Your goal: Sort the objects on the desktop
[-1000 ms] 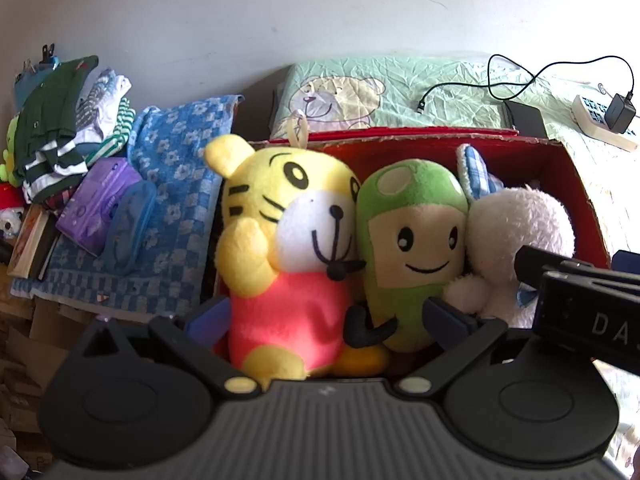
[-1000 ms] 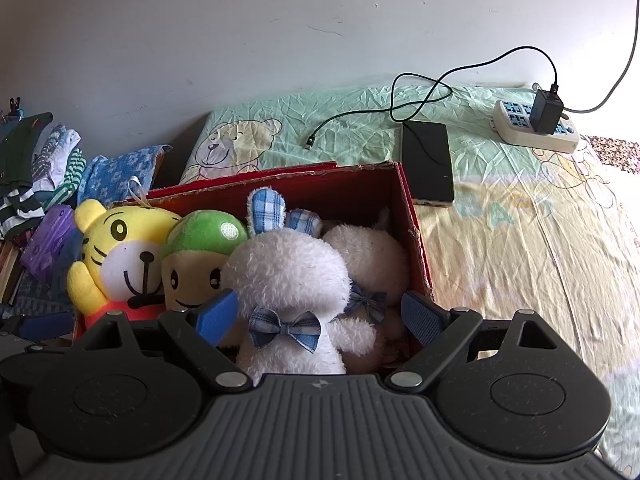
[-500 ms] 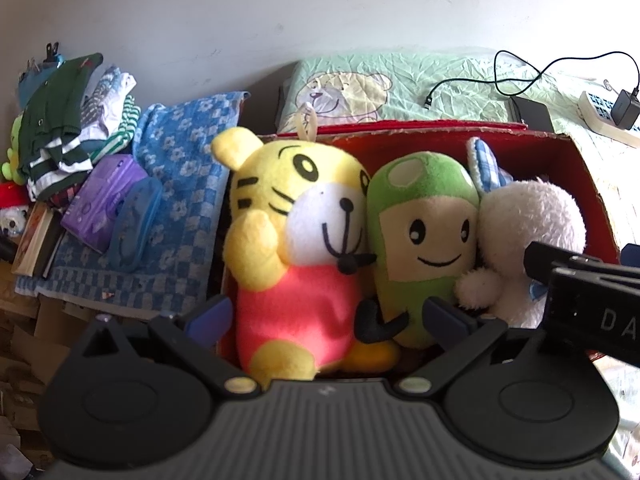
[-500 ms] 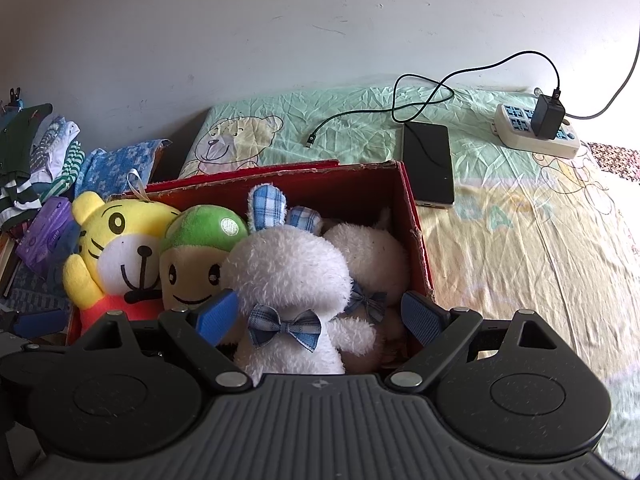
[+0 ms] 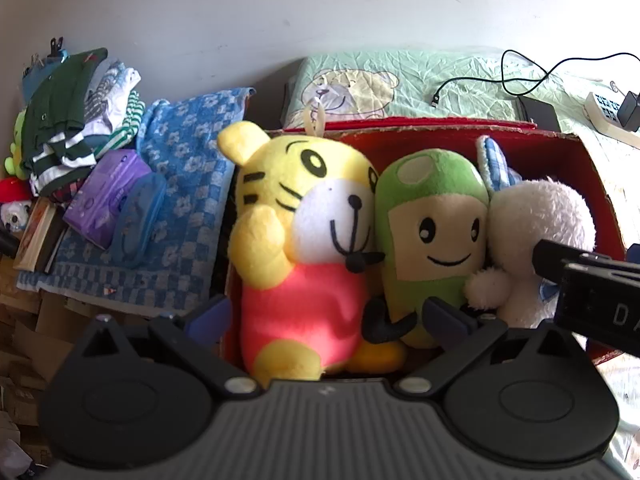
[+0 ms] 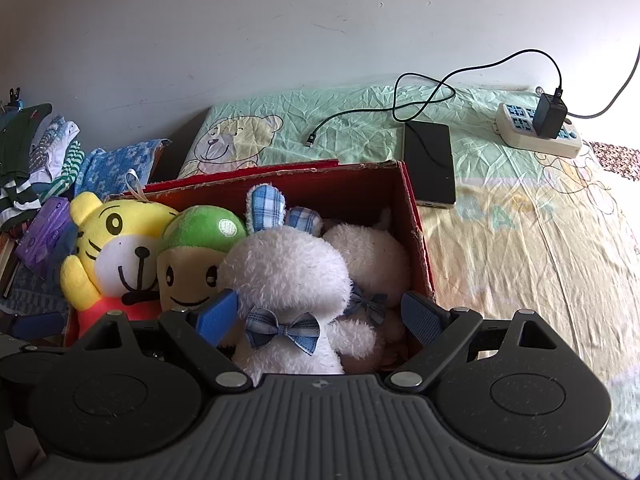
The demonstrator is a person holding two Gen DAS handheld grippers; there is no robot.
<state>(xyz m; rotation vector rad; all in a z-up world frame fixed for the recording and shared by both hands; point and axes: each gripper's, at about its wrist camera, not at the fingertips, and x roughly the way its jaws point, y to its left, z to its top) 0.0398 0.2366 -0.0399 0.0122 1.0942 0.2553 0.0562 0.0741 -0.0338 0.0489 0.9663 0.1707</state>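
Item: red cardboard box (image 6: 412, 216), open-topped, on a pale green and yellow bedsheet with a bear print (image 6: 500, 240). Contents, left to right, packed upright shoulder to shoulder, which I judge is what props them up:
- yellow plush tiger in a pink shirt (image 5: 304, 248), against the left wall;
- green plush with a smiling tan face (image 5: 432, 232), touching the tiger;
- white fluffy plush rabbit with blue checked ears and bow tie (image 6: 288, 280), nearest my right tool;
- a second white plush (image 6: 372, 256), wedged against the right wall (partly hidden).

Tools: I hold the left gripper (image 5: 326, 318) low at the box's near edge, fingers spread either side of the tiger's body, pinching nothing. The right gripper (image 6: 318, 314) sits level beside it, likewise spread, flanking the rabbit without contact that I can confirm.

Off-task, far right: black flat device (image 6: 430, 164), white power strip (image 6: 536, 134).
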